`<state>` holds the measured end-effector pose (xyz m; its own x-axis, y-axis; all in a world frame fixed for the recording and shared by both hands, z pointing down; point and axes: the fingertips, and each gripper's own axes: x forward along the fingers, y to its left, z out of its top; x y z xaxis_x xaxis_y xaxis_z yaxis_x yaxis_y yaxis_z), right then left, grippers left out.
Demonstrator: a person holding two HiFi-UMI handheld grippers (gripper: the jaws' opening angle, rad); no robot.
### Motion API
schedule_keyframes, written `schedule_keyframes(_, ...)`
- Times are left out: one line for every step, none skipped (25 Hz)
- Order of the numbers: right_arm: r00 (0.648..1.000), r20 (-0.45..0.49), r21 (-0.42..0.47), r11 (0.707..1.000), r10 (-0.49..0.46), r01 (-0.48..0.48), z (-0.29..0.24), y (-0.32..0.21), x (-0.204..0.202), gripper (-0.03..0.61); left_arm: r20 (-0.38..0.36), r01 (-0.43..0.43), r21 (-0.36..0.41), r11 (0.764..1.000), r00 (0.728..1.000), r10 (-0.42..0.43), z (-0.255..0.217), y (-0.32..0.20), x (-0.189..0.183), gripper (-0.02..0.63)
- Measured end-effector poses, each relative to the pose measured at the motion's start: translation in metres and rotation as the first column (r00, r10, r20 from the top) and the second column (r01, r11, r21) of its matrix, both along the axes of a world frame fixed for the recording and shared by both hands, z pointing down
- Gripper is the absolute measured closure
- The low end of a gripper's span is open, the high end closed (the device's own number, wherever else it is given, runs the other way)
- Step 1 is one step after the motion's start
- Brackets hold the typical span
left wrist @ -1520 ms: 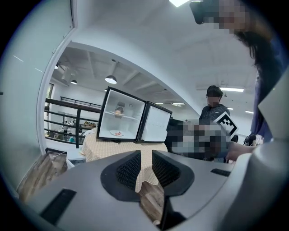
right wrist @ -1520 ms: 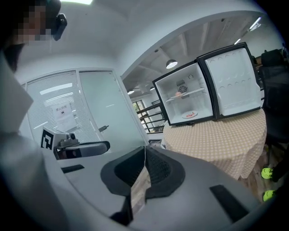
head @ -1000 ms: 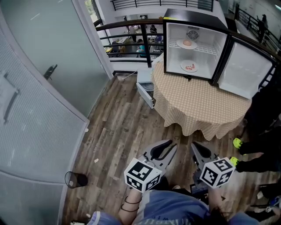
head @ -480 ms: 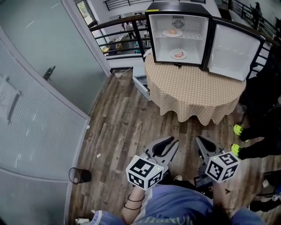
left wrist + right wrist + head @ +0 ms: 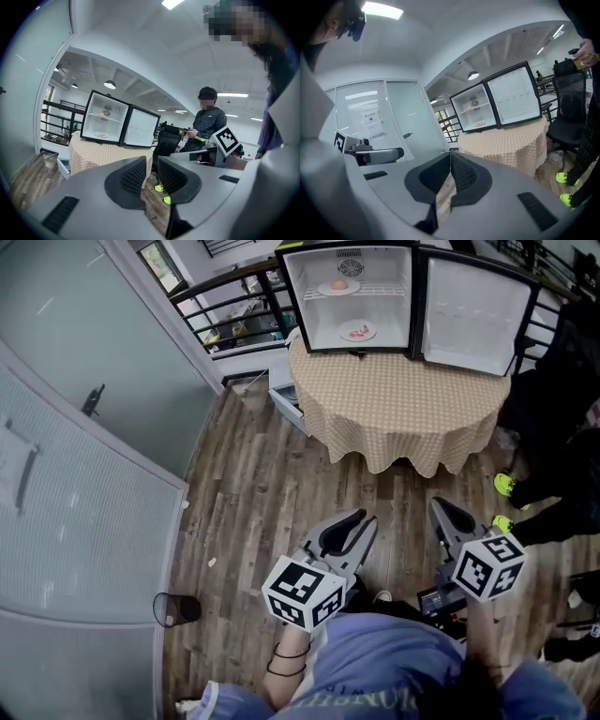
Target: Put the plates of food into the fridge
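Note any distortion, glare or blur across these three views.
Head view: sharp, evenly lit, the fridge interior brightest, straight lines slightly bowed. Left gripper view: strong fisheye, black corners, left claw looming large, a ceiling lamp blown out. Right gripper view: same fisheye and vignette, right claw close up, a second lamp glaring at top left.

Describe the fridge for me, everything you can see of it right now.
The fridge is a small black-cased unit with a white interior, upright at the far edge of the round table with the checked cloth. Its door stands wide open, swung to the right in the head view. A wire shelf carries one plate of food; a second plate sits on the compartment floor. A round vent shows high on the back wall.
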<state>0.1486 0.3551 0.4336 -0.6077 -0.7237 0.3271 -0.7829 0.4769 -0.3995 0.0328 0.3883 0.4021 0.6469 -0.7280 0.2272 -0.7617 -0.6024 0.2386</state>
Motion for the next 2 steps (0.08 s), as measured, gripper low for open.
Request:
schedule_keyframes(1.000, 0.003, 0.003, 1.000, 0.007, -0.007, 0.0012, 0.0006, 0.0039, 0.560, 0.002, 0.000, 0.000, 1.000, 1.000, 0.000, 0.0010, 0.0016, 0.0010, 0.528)
schedule_keyframes(1.000, 0.007, 0.006, 1.000, 0.012, -0.013, 0.0026, 0.0013, 0.0078, 0.560, 0.004, 0.000, -0.001, 1.000, 1.000, 0.000, 0.0021, 0.0033, 0.0020, 0.528)
